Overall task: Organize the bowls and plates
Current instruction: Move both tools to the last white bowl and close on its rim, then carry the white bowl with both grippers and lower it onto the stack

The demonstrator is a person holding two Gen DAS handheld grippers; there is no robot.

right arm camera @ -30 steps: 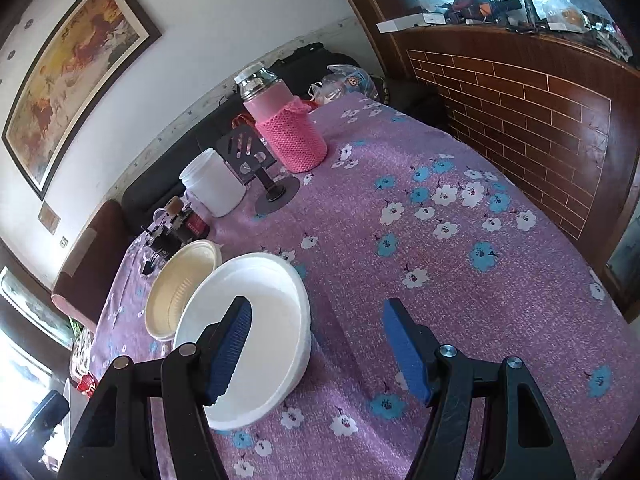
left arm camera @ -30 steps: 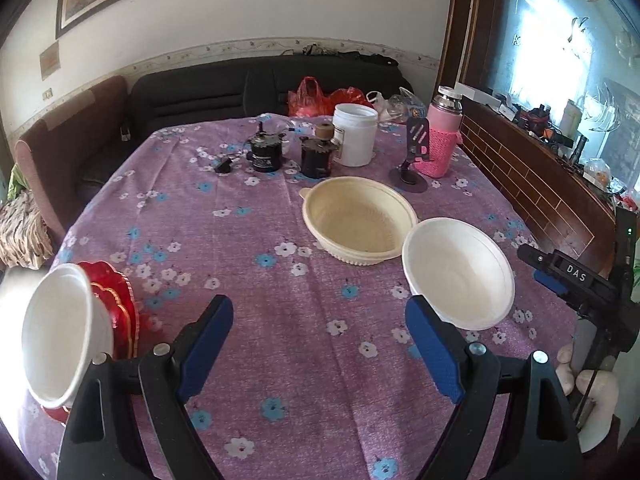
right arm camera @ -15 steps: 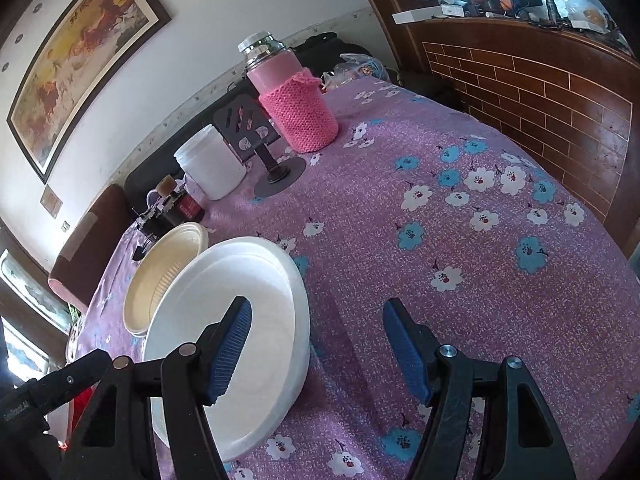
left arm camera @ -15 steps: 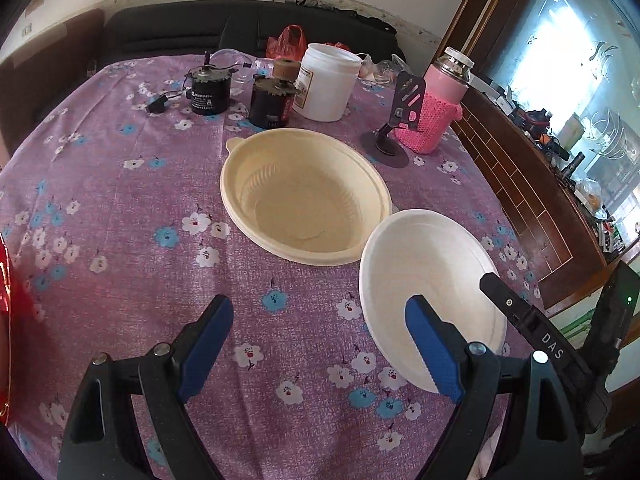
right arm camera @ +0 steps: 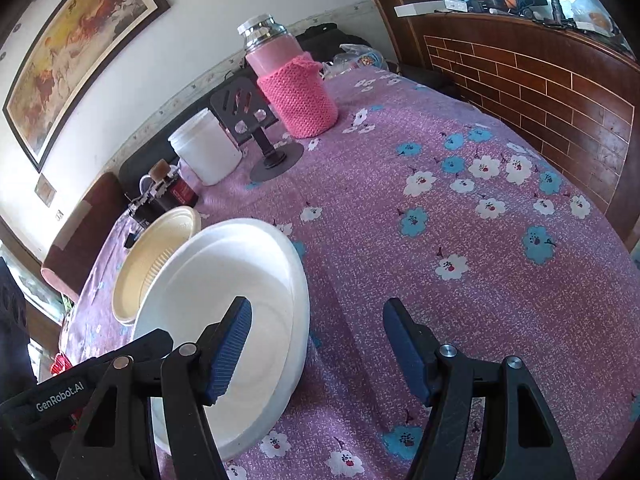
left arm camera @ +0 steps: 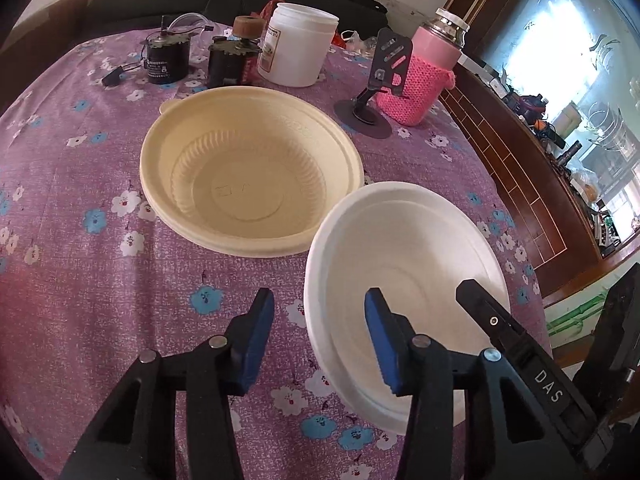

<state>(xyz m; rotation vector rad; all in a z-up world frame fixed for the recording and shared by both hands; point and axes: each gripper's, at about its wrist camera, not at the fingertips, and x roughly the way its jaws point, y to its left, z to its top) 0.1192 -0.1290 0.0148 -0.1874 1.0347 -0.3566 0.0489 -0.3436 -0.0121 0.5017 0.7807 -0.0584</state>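
A white bowl (left arm camera: 404,264) sits on the purple flowered tablecloth, next to a larger cream bowl (left arm camera: 248,168). My left gripper (left arm camera: 318,332) is open and straddles the white bowl's near left rim: one finger is outside it, the other inside. My right gripper (right arm camera: 316,344) is open and straddles the same white bowl's (right arm camera: 240,292) right rim, with its left finger over the bowl's inside. The cream bowl (right arm camera: 148,256) lies behind. The right gripper's body (left arm camera: 520,360) shows at the bowl's right in the left wrist view.
At the table's far side stand a white jar (left arm camera: 296,50), a pink thermos in a knitted sleeve (left arm camera: 420,76), a black phone stand (left arm camera: 376,84) and two dark small motors (left arm camera: 166,58). A brick-patterned wooden wall (right arm camera: 540,92) runs along the table's right edge.
My left gripper has moved forward and right from the red plates to the white bowl and narrowed its opening around the rim. My right gripper edged closer to the bowl.
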